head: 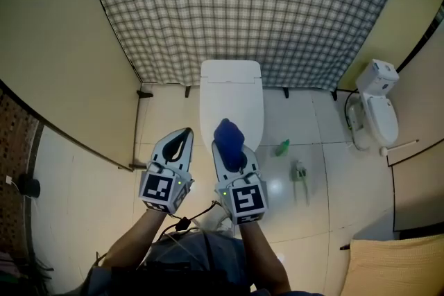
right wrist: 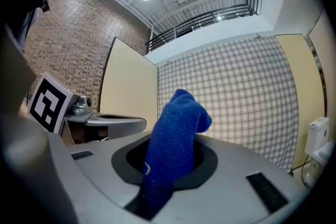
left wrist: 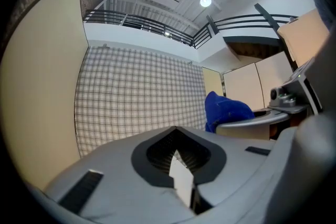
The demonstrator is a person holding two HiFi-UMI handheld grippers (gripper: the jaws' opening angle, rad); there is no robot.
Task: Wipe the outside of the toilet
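A white toilet (head: 231, 100) with its lid down stands against the checked wall, straight ahead in the head view. My right gripper (head: 229, 142) is shut on a blue cloth (head: 228, 141), held above the toilet's front; the cloth (right wrist: 176, 149) sticks up from the jaws in the right gripper view. The left gripper (head: 182, 138) hovers just left of the toilet, shut with nothing in it. In the left gripper view its jaws (left wrist: 178, 157) meet and the blue cloth (left wrist: 226, 110) shows to the right.
A green spray bottle (head: 282, 147) and a green brush (head: 299, 172) lie on the tiled floor right of the toilet. A white bin or urinal unit (head: 378, 107) stands at the right wall. A beige partition (head: 62, 66) closes the left side.
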